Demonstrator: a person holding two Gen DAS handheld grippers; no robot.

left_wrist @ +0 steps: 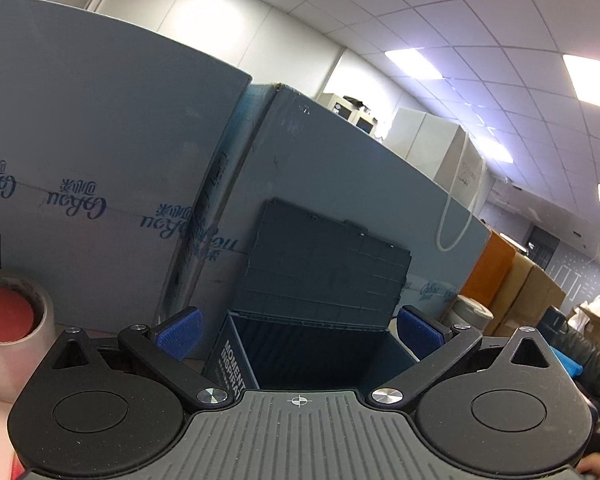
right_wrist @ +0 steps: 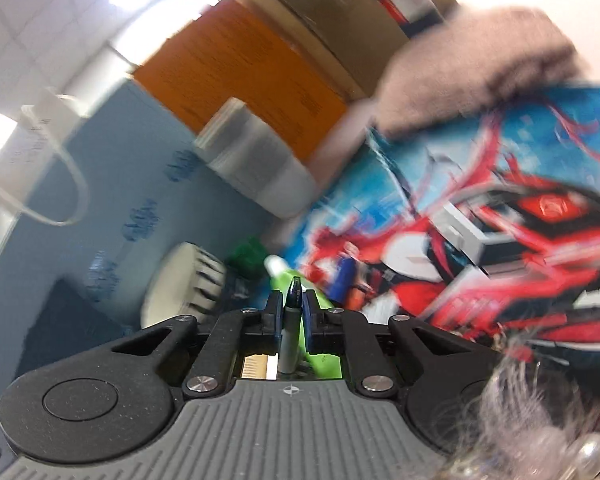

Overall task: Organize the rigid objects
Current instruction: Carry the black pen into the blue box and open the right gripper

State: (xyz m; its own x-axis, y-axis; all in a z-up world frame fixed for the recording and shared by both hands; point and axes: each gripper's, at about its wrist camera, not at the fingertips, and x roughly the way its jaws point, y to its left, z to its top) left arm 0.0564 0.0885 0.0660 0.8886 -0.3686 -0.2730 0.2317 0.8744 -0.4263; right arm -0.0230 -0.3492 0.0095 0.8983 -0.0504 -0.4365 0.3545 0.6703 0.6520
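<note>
Backdrop: office ceiling panels above stacked blue cartons [left_wrist: 100,152]; a tape roll [left_wrist: 8,324] sits nearby.
Left gripper [left_wrist: 298,330]: fingers spread wide, released, nothing between them, facing the dark open-lidded box [left_wrist: 320,356].
Right gripper [right_wrist: 291,312]: fingers clenched on a slim grey pen [right_wrist: 290,344], lying lengthwise between them.
Clutter ahead: green tube [right_wrist: 300,286], possibly glue; blurred.
Handling: pen is light, stiff, smooth; likely to swivel, so grip mid-barrel.
</note>
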